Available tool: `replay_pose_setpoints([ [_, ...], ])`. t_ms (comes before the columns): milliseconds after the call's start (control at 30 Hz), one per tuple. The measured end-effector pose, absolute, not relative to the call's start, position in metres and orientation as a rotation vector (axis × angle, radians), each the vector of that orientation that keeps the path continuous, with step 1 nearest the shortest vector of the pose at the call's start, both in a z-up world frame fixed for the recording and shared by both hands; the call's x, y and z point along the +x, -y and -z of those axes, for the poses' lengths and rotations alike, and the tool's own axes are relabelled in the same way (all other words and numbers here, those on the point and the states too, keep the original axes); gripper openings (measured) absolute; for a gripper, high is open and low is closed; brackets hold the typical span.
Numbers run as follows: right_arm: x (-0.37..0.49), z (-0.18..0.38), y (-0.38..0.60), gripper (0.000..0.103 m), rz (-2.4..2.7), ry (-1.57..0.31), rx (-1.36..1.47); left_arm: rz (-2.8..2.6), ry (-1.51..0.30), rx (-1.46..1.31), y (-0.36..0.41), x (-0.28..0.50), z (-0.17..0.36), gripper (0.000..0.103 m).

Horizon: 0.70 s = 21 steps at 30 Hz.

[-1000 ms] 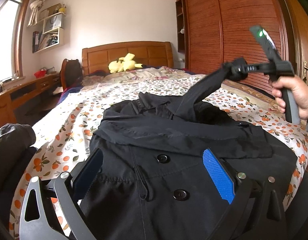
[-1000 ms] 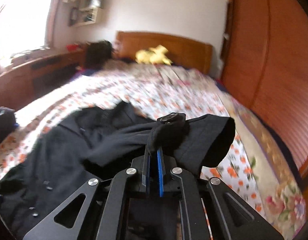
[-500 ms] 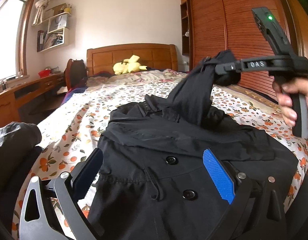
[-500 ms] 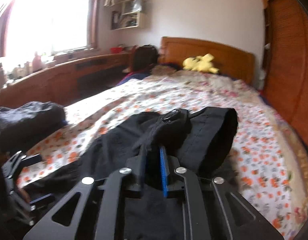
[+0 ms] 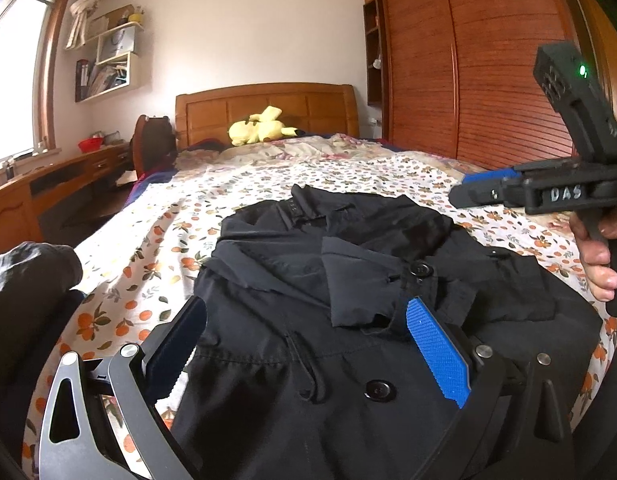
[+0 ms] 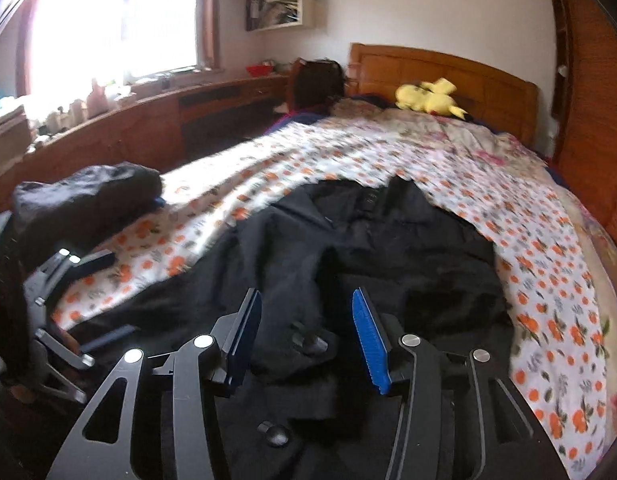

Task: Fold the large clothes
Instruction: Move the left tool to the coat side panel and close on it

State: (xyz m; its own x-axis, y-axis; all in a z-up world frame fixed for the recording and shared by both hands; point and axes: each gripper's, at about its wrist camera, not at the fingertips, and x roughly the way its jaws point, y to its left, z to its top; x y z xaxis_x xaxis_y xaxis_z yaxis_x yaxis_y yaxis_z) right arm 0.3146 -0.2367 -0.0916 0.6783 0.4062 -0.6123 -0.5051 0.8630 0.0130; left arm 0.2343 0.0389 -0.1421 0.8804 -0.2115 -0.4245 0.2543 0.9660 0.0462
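Observation:
A black buttoned coat [image 5: 348, 360] lies spread on the bed, and it fills the middle of the right wrist view as well as coat [image 6: 408, 264]. One sleeve [image 5: 360, 284] lies folded across its chest. In the right wrist view this sleeve [image 6: 296, 280] rests loose under and between the blue pads. My right gripper [image 6: 306, 324] hangs just above it with its jaws opening, pads off the cloth. From the left wrist view, that right gripper [image 5: 462, 188] hovers at the right, held by a hand [image 5: 596, 256]. My left gripper [image 5: 308, 344] stands wide open low over the coat's front, gripping nothing.
The bed's floral sheet [image 5: 156, 248] surrounds the coat. A dark bundle of clothes [image 5: 24, 276] sits at the left edge. A yellow plush toy [image 5: 260, 126] lies by the wooden headboard [image 5: 268, 100]. A wardrobe [image 5: 488, 80] lines the right, a desk [image 5: 48, 184] the left.
The right gripper, earlier shut on the raised sleeve, has swung across and down and let go. The sleeve now lies flat across the coat. The left gripper stayed put.

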Motion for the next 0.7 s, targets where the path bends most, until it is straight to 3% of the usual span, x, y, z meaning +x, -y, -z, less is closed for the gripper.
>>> replay_pose_setpoints([
  [367,0.315,0.152,0.314,0.045,-0.358,-0.742,-0.130,0.291,-0.488,0.178,0.006,0.233,0.157,0.101],
  [700,0.295,0.170,0.365,0.048,-0.341,-0.752,-0.086,0.318,-0.526,0.229,0.061,0.228,0.163,0.101],
])
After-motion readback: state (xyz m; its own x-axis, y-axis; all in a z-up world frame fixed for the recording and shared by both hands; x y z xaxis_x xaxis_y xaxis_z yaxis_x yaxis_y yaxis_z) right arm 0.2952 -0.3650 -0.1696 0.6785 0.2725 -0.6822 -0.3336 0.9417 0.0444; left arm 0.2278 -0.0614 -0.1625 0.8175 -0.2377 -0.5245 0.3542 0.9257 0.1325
